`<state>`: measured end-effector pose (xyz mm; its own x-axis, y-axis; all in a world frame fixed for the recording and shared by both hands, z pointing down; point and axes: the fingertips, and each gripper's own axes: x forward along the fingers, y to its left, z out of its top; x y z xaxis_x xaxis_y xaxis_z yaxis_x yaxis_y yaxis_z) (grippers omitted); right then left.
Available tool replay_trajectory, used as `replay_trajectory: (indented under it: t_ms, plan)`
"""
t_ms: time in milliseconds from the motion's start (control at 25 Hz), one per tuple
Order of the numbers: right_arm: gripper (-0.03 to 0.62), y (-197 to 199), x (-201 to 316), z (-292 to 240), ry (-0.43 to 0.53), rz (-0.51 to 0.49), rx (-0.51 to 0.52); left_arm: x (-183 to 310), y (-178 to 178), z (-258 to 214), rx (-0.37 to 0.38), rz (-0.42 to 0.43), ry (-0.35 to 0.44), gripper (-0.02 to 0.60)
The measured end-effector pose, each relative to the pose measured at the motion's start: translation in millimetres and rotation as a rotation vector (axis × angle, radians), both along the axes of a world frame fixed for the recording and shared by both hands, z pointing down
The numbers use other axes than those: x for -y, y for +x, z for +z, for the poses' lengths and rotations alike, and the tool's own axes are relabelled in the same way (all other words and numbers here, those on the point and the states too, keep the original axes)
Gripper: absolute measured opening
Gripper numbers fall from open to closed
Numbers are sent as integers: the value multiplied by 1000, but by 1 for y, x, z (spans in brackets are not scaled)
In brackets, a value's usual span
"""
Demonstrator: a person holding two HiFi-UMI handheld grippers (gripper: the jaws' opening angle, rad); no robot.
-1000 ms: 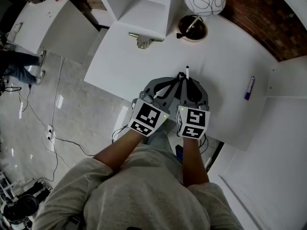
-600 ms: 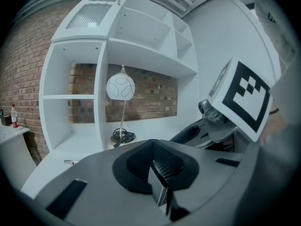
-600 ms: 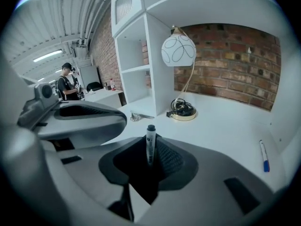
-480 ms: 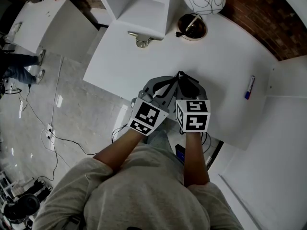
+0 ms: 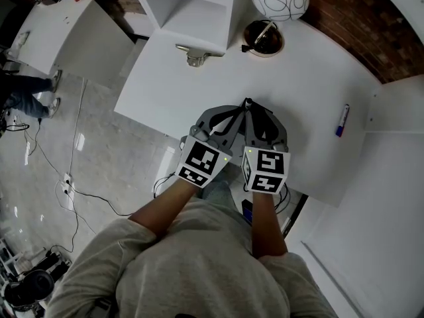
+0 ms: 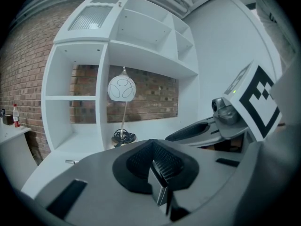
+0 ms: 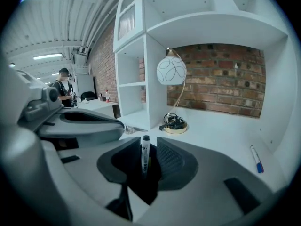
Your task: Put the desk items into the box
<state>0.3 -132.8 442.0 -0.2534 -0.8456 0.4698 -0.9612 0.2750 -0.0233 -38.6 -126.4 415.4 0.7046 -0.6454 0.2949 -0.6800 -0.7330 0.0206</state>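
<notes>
We judge the task barely begun. No box shows in any view, so we cannot say that anything has been put away.

The one item in hand is a white marker pen with a black cap (image 7: 145,147). It stands upright between the jaws of the right tool (image 7: 146,160), over the near edge of the white counter (image 5: 199,91). Those jaws are opening, and a gap shows beside the pen, so we read it as released rather than gripped. What keeps it upright we cannot tell.

The left tool (image 6: 157,163) sits just beside the right one, its ribbed pads clenched together with nothing visibly between them.

Left to do, as far as we can see:
- A blue-tipped marker (image 5: 342,120) lies well apart, near the counter's right edge.
- A small metal clip (image 5: 193,58) rests at the foot of the white shelf unit (image 5: 192,5).
- A round white lamp with a coiled cord at its base (image 5: 264,38) stands at the back. We doubt it belongs to the job.

By our reckoning every loose item awaits its trip, and the box must first be found.
</notes>
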Motion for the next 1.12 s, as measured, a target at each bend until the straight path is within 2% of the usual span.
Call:
replay_trajectory:
  t_ms: [80, 200, 360, 840, 1120]
  plan:
    - [109, 2, -3, -9, 41, 12, -4, -1, 1, -3, -4, 1, 4, 6]
    - [60, 5, -7, -23, 95, 32, -15, -1, 3, -10, -6, 4, 16, 6]
    - [28, 9, -11, -39, 130, 61, -12, -1, 5, -22, -9, 8, 39, 6]
    - [17, 22, -33, -110, 269, 134, 11, -9, 4, -80, -21, 7, 110, 6]
    - [17, 12, -59, -146, 327, 125, 3, -30, -1, -115, -25, 16, 160, 6]
